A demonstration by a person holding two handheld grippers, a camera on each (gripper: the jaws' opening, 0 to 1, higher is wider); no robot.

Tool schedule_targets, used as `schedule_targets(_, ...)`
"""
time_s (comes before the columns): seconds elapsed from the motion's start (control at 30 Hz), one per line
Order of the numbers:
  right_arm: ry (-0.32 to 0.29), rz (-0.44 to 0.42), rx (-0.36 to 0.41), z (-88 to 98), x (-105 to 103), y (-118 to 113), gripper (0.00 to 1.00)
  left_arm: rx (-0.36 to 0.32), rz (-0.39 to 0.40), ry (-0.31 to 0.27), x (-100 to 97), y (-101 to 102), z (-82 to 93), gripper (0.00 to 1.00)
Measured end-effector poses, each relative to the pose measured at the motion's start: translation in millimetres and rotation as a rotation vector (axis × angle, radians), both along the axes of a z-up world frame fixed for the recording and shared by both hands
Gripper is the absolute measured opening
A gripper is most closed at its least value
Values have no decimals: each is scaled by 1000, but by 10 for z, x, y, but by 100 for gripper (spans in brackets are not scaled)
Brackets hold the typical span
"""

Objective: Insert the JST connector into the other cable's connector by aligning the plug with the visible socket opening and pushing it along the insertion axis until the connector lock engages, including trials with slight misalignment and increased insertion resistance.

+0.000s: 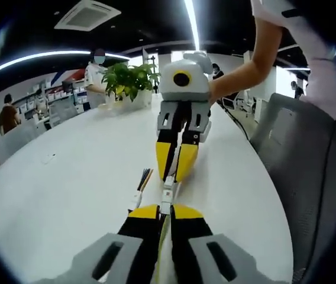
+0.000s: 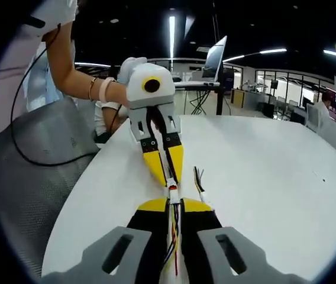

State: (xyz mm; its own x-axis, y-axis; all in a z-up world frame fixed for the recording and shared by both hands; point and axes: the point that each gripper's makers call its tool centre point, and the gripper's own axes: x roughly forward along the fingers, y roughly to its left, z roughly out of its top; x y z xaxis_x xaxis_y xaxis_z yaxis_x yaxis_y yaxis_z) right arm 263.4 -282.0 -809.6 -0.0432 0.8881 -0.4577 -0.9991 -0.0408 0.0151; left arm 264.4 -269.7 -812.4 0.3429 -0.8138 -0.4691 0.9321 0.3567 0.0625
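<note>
Over the white table (image 1: 67,177), my two grippers face each other tip to tip. My left gripper (image 1: 162,208) is shut on one cable's end. My right gripper (image 1: 174,177) comes in from the top, shut on the other cable. A small white JST connector (image 1: 167,194) bridges the narrow gap between the yellow tips; I cannot tell whether plug and socket are fully seated. In the right gripper view, my right gripper (image 2: 174,205) grips red, black and yellow wires (image 2: 173,239) running back between its jaws. The white connector (image 2: 173,192) meets the left gripper (image 2: 169,179).
A loose spare cable (image 1: 142,182) (image 2: 199,177) lies on the table just beside the tips. A potted plant (image 1: 129,80) stands at the far edge. A grey chair (image 1: 304,154) (image 2: 32,171) is close to the table's edge. A laptop (image 2: 215,59) sits farther back.
</note>
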Motion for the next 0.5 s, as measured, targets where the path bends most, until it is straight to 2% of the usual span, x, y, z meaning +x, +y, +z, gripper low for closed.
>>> schedule_targets(0.1, -3, 7, 0, -4, -4, 12, 3, 0, -1, 5, 69, 31, -29, 0)
schedule_targets(0.5, -4, 15, -24, -54, 1, 4, 3, 14, -13, 4, 84, 21, -52, 0)
